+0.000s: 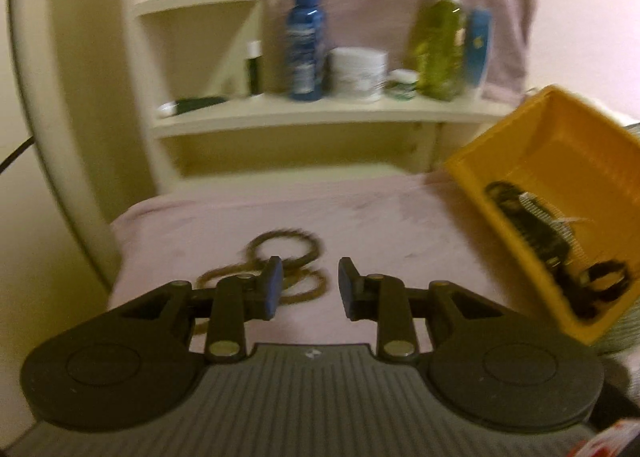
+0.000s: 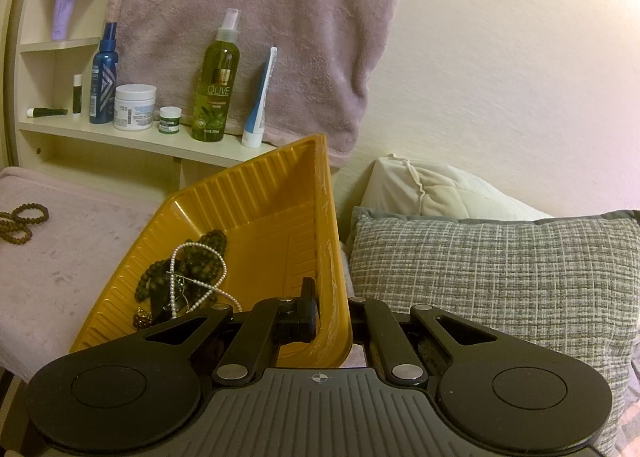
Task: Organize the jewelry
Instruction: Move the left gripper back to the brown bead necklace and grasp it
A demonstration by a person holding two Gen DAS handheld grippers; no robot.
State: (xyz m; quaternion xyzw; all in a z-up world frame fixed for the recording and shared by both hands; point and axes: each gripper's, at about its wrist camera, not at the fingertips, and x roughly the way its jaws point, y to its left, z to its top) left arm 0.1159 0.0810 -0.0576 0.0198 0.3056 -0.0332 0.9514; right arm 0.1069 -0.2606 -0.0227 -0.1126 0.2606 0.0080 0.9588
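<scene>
Fingers of the left gripper, part-open and empty, hover just short of the brown beaded bracelets lying ahead, slightly left, while the right gripper clamps the tilted yellow plastic tray's rim.

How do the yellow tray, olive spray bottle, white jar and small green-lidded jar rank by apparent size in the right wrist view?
1. yellow tray, though it is nearest the camera
2. olive spray bottle
3. white jar
4. small green-lidded jar

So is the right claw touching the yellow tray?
Touching: the right wrist view shows the right claw clamped on the yellow tray's rim.
</scene>
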